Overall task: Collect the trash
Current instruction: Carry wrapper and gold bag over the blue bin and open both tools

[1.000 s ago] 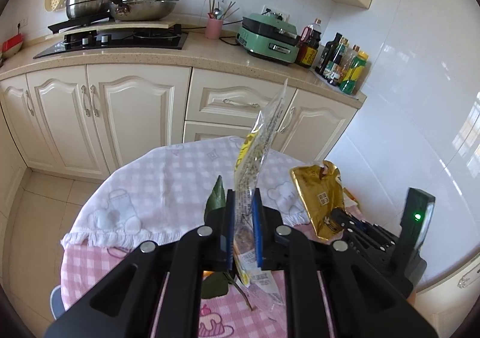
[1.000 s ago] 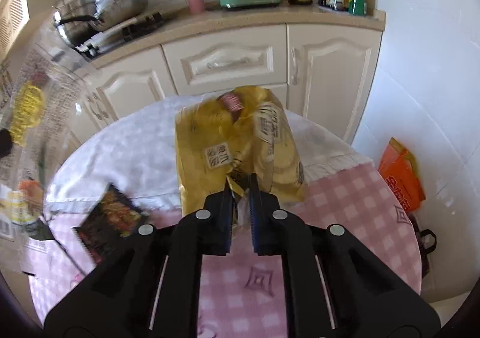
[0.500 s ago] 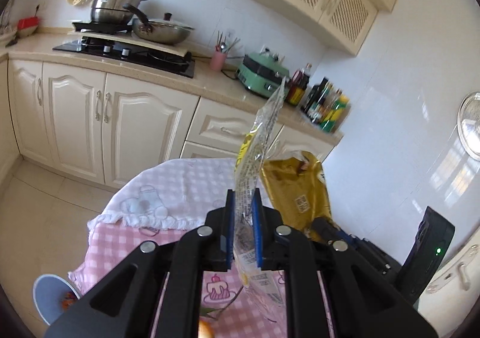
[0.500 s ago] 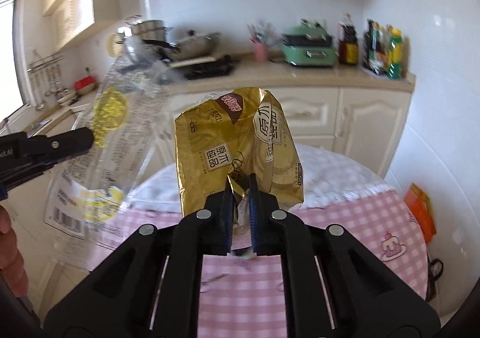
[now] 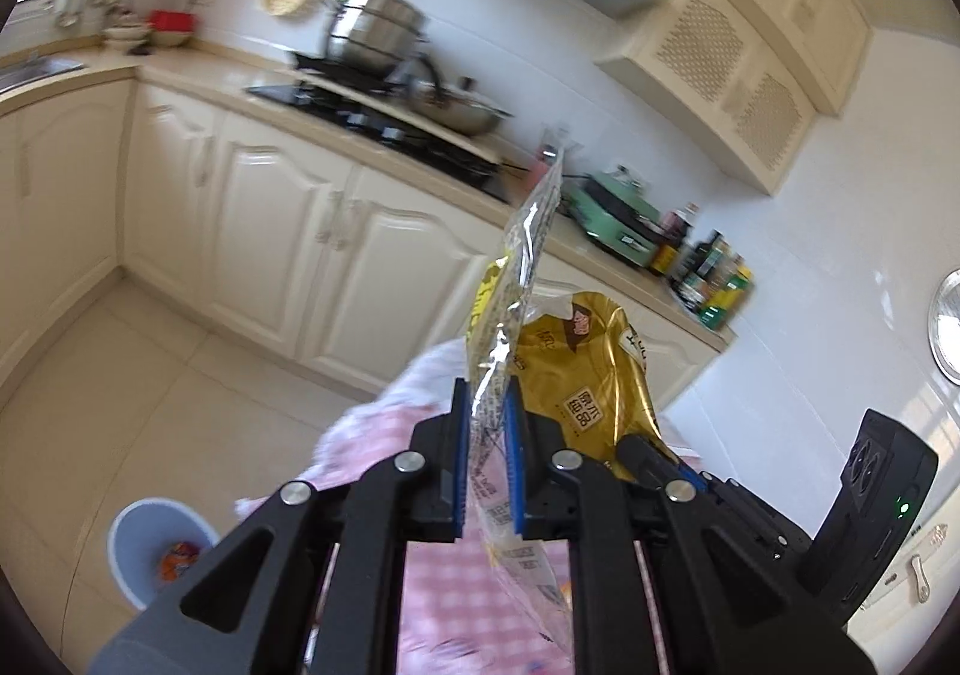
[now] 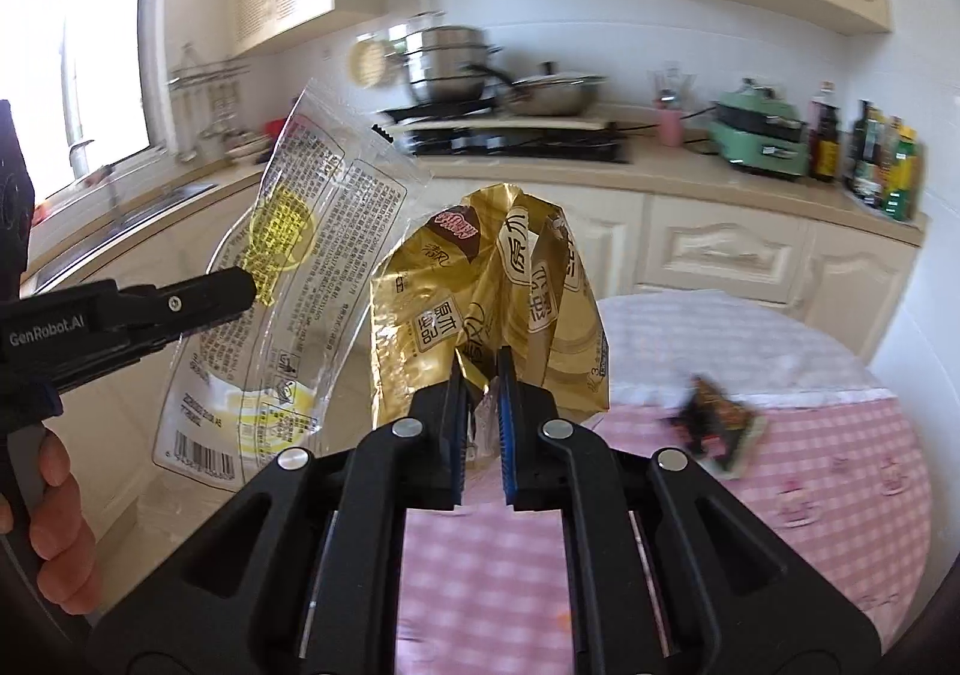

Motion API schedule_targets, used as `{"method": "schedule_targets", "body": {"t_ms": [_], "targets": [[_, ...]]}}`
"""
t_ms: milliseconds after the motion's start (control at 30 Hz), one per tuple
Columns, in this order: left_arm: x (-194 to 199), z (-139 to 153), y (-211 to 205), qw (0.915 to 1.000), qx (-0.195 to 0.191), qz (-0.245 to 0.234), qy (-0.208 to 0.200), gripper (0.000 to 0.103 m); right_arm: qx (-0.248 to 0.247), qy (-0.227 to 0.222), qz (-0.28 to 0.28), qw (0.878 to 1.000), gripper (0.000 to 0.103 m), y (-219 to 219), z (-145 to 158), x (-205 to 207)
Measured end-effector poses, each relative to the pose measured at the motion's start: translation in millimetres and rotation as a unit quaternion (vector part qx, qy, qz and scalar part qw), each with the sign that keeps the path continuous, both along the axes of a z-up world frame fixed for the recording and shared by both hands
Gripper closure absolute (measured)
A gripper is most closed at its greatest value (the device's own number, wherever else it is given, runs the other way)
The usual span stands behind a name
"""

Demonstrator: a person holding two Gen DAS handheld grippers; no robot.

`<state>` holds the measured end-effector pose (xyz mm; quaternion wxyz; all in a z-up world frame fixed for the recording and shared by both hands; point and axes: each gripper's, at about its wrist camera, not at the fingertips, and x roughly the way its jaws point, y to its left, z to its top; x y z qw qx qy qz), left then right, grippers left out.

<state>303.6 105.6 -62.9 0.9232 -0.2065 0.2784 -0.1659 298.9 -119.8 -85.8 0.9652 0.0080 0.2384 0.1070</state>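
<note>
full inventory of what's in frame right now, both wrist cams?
clear wrapper: 1, clear with yellow print, in left gripper
gold bag: 1, gold, in right gripper
dark wrapper: 1, black and red, on the table
table: 1, pink check cloth
bin: 1, pale blue, on the floor, trash inside
pots: steel, on the stove
cooker: 1, green, on the counter
bottles: several, counter corner
pink cup: 1, beside the stove
left gripper: black, shut on clear wrapper
right gripper: black, shut on gold bag
hand: 1, on the left gripper's handle
</note>
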Motion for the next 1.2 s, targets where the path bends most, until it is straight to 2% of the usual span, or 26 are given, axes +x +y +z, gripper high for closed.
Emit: {"method": "schedule_targets", "body": {"t_ms": [233, 333, 500, 767, 867, 1033, 1200], "targets": [[-30.2, -46.5, 113.5, 0.9949, -0.009, 0.088, 0.049, 0.093, -0.016, 0.051, 0.090, 0.994, 0.094, 108.1, -48.1, 12.0], [-36.2, -83.5, 158.6, 0.9882, -0.016, 0.124, 0.088, 0.093, -0.033, 0.082, 0.123, 0.988, 0.094, 151.5, -81.0, 22.6], [-31.0, -147.9, 206.0, 0.9746, -0.019, 0.164, 0.151, 0.093, -0.055, 0.157, 0.159, 0.973, 0.094, 206.2, -154.1, 50.0], [11.4, -260.0, 247.5, 0.9485, -0.026, 0.185, 0.256, 0.093, -0.094, 0.262, 0.173, 0.945, 0.094, 255.6, -273.1, 89.4], [27.9, -297.3, 256.1, 0.9391, -0.021, 0.187, 0.287, 0.093, -0.104, 0.288, 0.165, 0.937, 0.094, 259.8, -305.8, 106.0], [60.2, -360.5, 266.9, 0.9192, -0.027, 0.189, 0.344, 0.093, -0.112, 0.321, 0.148, 0.929, 0.094, 255.0, -343.3, 132.1], [82.5, -408.2, 263.1, 0.9060, -0.025, 0.185, 0.380, 0.092, -0.113, 0.341, 0.138, 0.923, 0.094, 250.1, -370.2, 145.0]]}}
